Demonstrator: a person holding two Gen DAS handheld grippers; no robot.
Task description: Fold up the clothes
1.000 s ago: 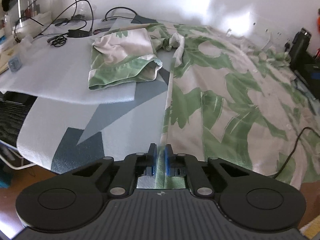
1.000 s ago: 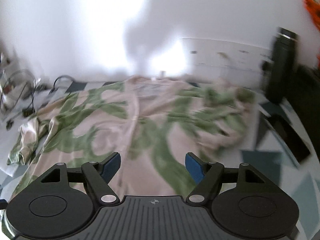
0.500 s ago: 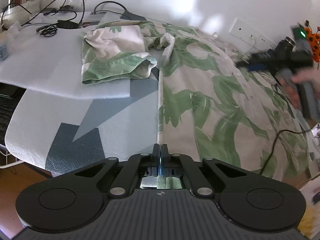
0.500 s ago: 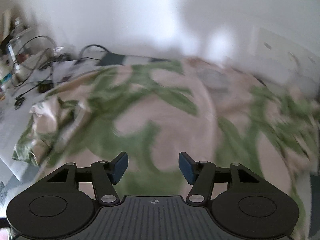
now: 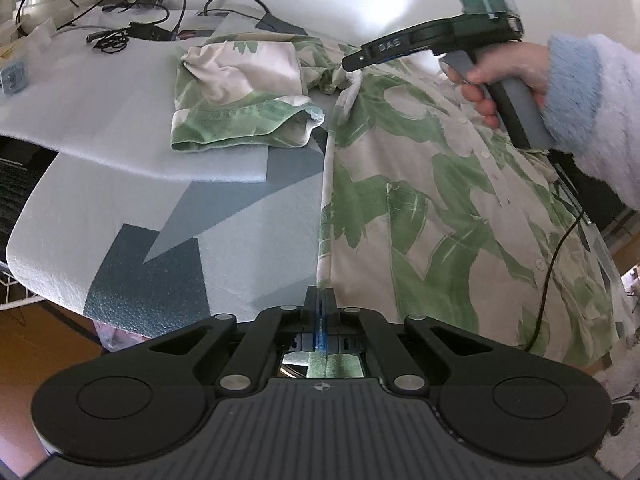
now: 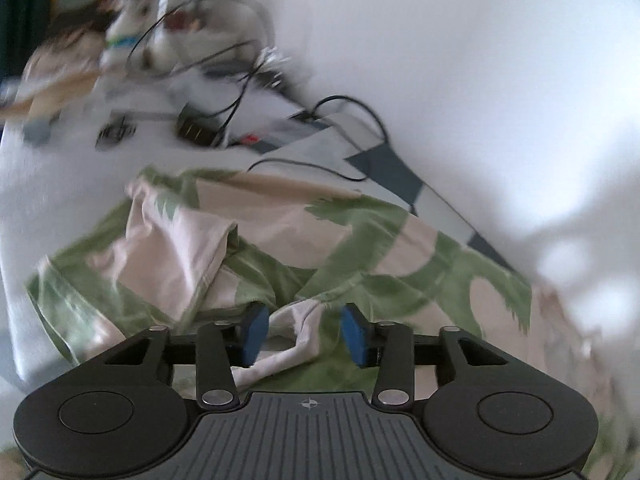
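Left tool [image 5: 319, 308]: jaws closed on the near hem edge of the cream button-up shirt with green leaf print [image 5: 432, 200]; the pinched cloth itself is mostly hidden behind the blue pads. Right tool [image 6: 301, 334]: jaws apart, blue pads either side of a bunched fold at the shirt's collar end [image 6: 296, 336], not clamped. Whether the pads touch cloth cannot be told; the right wrist view is motion-blurred.

The shirt lies spread, button side up, over the right part of the surface, a pale blue mat with dark grey-blue geometric shapes [image 5: 132, 240]. One sleeve [image 5: 240, 96] lies folded out to the left on a white foam sheet [image 5: 80, 100].

Far end of the surface: black cables and a small adapter [image 5: 132, 28], blurred clutter behind, white wall beyond. A thin black cable [image 5: 552, 264] crosses the shirt's right side.

Only the left wrist view shows the right tool from outside: a hand [image 5: 504, 76] in a fuzzy light blue sleeve [image 5: 592, 112] grips its grey handle, green light lit on top. Shirt's right edge is cut off by the frame.
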